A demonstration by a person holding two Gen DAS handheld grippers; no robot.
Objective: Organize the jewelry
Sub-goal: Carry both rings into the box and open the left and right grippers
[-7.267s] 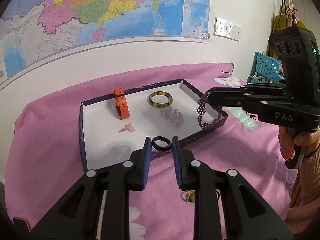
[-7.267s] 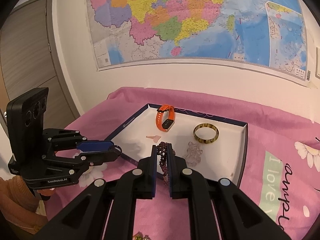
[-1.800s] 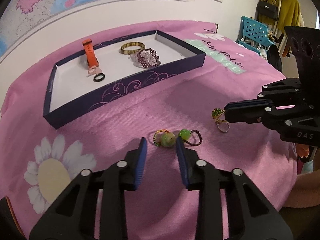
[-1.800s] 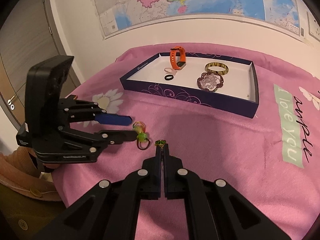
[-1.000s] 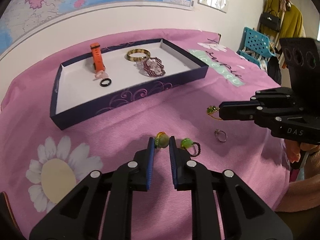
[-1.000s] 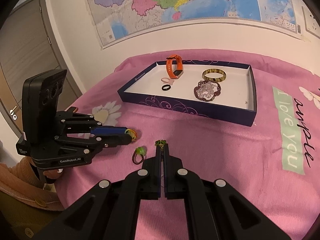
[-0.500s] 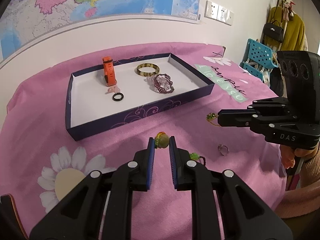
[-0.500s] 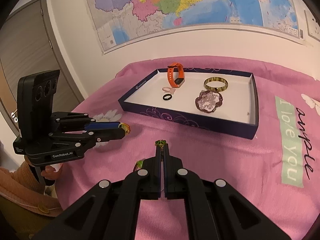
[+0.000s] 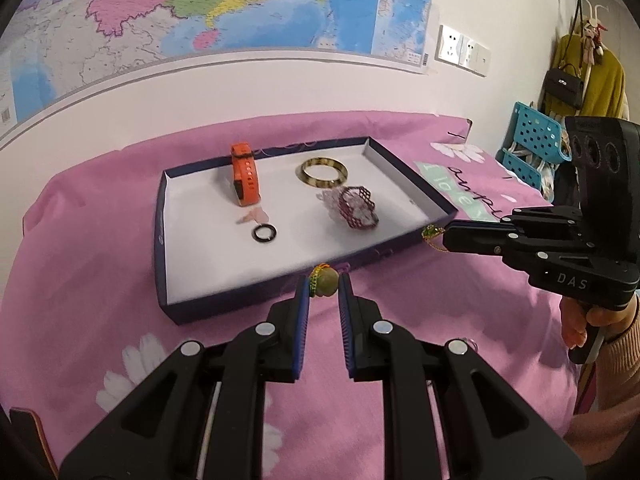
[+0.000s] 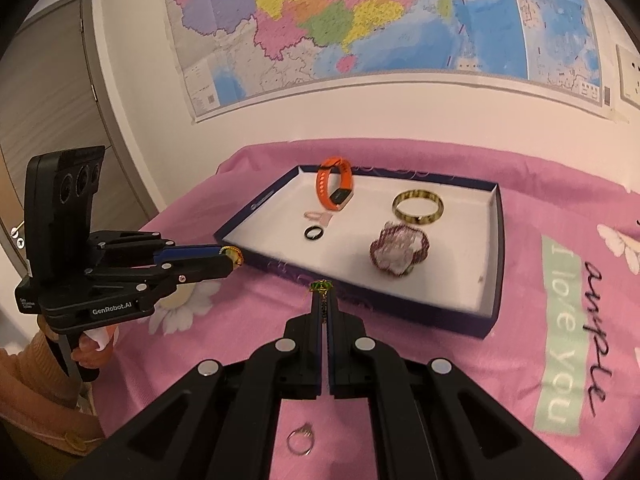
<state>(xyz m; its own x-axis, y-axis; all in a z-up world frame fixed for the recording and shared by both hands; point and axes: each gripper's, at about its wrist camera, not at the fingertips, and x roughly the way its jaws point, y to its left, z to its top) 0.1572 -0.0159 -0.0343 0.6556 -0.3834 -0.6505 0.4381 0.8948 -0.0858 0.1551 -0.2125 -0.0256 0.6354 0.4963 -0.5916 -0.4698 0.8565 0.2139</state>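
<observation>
Pink flowered cloth (image 9: 100, 264) spread over the table, under a wall map (image 10: 360, 12). On the cloth, toward the far side, a shallow navy tray (image 9: 160, 240) with a white floor. Inside the tray: orange band (image 9: 245, 178) at far left, standing on edge; tortoiseshell bangle (image 9: 323, 172) at far right; maroon bead bracelet (image 9: 357, 212) heaped over a clear one just near of the bangle; small pink piece (image 9: 254, 216) and black ring (image 9: 264, 233) near of the band. Left gripper (image 9: 324, 286) raised just short of the tray's near wall, jaws narrowly apart and clamped on a green bead ring (image 9: 323, 279). Right gripper (image 10: 323, 300) raised near the tray's near right wall, jaws pressed fully together, pinching a green-stoned gold ring (image 10: 321, 287) at the tips. Silver ring (image 10: 301, 442) lying on the cloth, near side, under the right gripper.
</observation>
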